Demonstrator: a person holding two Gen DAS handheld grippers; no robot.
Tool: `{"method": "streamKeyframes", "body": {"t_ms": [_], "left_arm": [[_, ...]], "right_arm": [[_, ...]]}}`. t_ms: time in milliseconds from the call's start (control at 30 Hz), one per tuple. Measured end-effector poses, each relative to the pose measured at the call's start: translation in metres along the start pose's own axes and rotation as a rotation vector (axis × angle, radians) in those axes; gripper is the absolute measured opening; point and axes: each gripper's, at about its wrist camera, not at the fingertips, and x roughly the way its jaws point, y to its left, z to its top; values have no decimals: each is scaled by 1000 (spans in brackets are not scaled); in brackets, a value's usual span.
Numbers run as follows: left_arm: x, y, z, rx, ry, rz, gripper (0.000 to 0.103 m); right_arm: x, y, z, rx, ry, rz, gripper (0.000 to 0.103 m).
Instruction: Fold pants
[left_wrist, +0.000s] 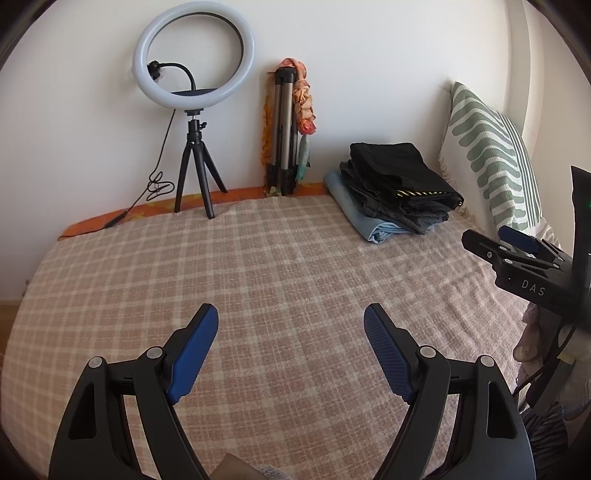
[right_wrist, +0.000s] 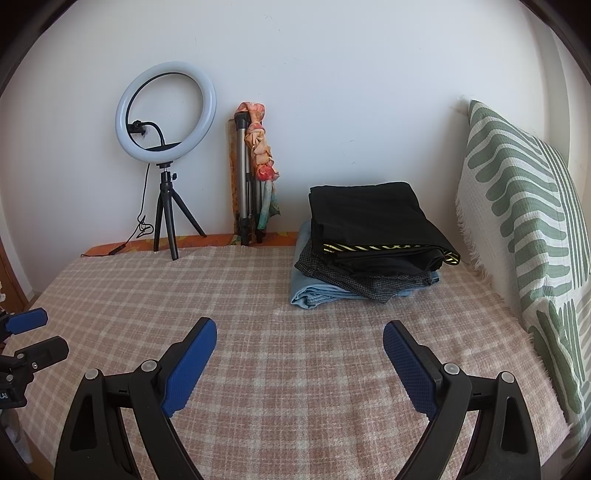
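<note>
Room: white wall behind a bed with a pink checked blanket, bare in the middle, probably kept free as folding space.
Left wrist view, gripper: left gripper sat at 6 o'clock, jaws spread wide, nothing in them, just hanging over the blanket.
Left wrist view, pants: folded pile at about 1 o'clock, black pair on top, tucked near the striped pillow, out of the way I'd guess.
Left wrist view, extras: ring light at 11 o'clock, right gripper poking in at 3.
Right wrist view, gripper: right gripper at 6 o'clock was wide open too, empty.
Right wrist view, pants: same pile at 1 o'clock, well clear of the pads.
Guess: no unfolded pair in sight, so this looked like a pause between pieces.
</note>
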Motion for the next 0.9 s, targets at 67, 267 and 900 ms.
{"method": "streamKeyframes", "body": {"t_ms": [67, 267, 900], "left_arm": [[1, 1, 0, -4, 7, -3, 81], [1, 0, 0, -5, 18, -1, 81], [-6, 3, 1, -20, -13, 27, 81]], "right_arm": [[0, 0, 0, 1, 0, 0, 93], [0, 0, 0, 2, 0, 1, 93], [0, 3, -3, 9, 18, 0, 93]]}}
